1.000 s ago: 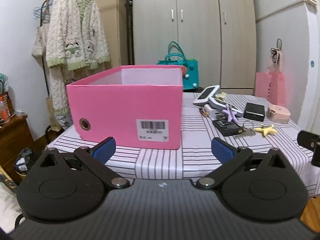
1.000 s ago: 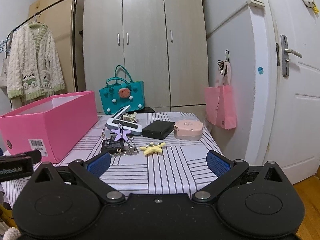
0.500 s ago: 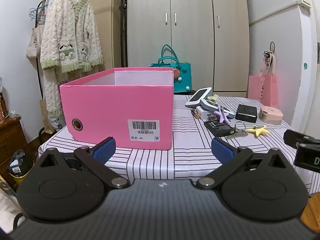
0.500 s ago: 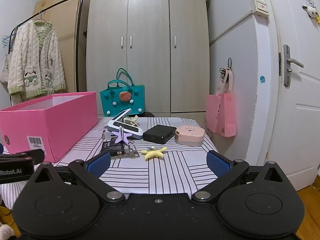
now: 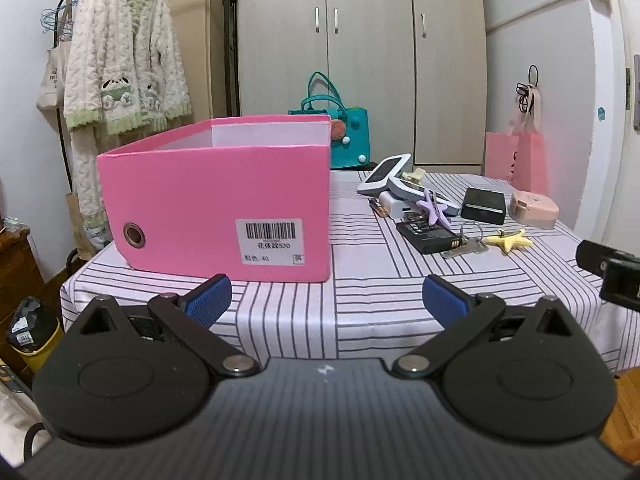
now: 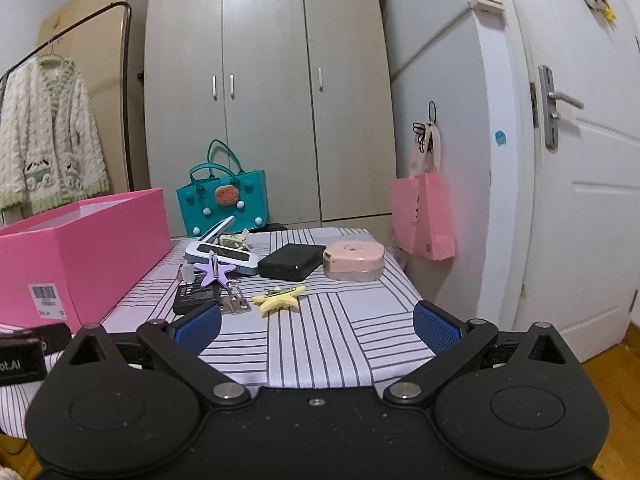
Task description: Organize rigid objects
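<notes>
An open pink box (image 5: pixel 216 208) (image 6: pixel 80 248) stands on the left of a striped table (image 5: pixel 380 276). Right of it lies a cluster: a yellow star clip (image 6: pixel 280 299) (image 5: pixel 510 239), a purple star clip (image 6: pixel 216 272), a black battery (image 5: pixel 430 237), keys (image 5: pixel 466 246), a black case (image 6: pixel 290 266), a pink round case (image 6: pixel 354 260) and a white-blue device (image 6: pixel 222 256). My left gripper (image 5: pixel 326 300) is open and empty before the box. My right gripper (image 6: pixel 316 326) is open and empty just short of the yellow star.
A teal bag (image 6: pixel 222 200) stands behind the table before a wardrobe (image 6: pixel 264 100). A pink bag (image 6: pixel 424 216) hangs on the wall at right, next to a white door (image 6: pixel 580 160). A cardigan (image 5: pixel 124 72) hangs on a rack at left.
Both grippers have risen a little and edged toward the table; the views tilt up slightly. The jaws stay open and nothing on the table has moved.
</notes>
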`<state>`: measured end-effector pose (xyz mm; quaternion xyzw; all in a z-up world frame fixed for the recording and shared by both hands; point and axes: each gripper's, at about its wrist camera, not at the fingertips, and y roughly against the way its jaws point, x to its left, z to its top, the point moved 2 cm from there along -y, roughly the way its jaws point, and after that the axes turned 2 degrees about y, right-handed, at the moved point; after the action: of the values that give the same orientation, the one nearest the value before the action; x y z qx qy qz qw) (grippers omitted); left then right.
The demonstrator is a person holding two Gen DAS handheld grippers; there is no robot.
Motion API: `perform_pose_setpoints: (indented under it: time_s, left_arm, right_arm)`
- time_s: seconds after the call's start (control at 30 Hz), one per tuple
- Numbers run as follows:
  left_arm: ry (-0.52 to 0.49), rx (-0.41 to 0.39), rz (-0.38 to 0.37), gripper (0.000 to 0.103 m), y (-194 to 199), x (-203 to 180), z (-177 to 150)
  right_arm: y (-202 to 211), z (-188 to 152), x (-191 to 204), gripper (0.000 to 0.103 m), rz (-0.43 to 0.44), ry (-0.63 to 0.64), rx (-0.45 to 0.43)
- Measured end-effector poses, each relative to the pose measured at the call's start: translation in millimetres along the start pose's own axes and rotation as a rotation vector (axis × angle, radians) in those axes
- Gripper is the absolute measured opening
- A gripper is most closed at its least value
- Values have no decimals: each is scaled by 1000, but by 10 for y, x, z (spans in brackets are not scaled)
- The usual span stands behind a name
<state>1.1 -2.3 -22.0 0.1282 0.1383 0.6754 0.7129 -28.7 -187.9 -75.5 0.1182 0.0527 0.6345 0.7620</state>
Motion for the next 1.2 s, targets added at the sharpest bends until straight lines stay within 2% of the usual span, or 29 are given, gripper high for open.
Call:
perform_pose_setpoints:
  time_s: [0.1,0.27,0.63,1.2]
  left_arm:
    - [-7,8,-6,103,-15,-27,-22]
    - [-6,3,-7,103,-15,-23,-12]
    - [7,-35,19,103,20,12,48]
    - [20,-18,3,103,30,14,44]
  right_arm:
    - [-22,-34,-14,103,0,-6,3]
    - [-23,-26,49,103,-56,68,-17]
    - [-68,14,159,103,-21,118,-19]
    - [-20,50,134,103,15,81,-27]
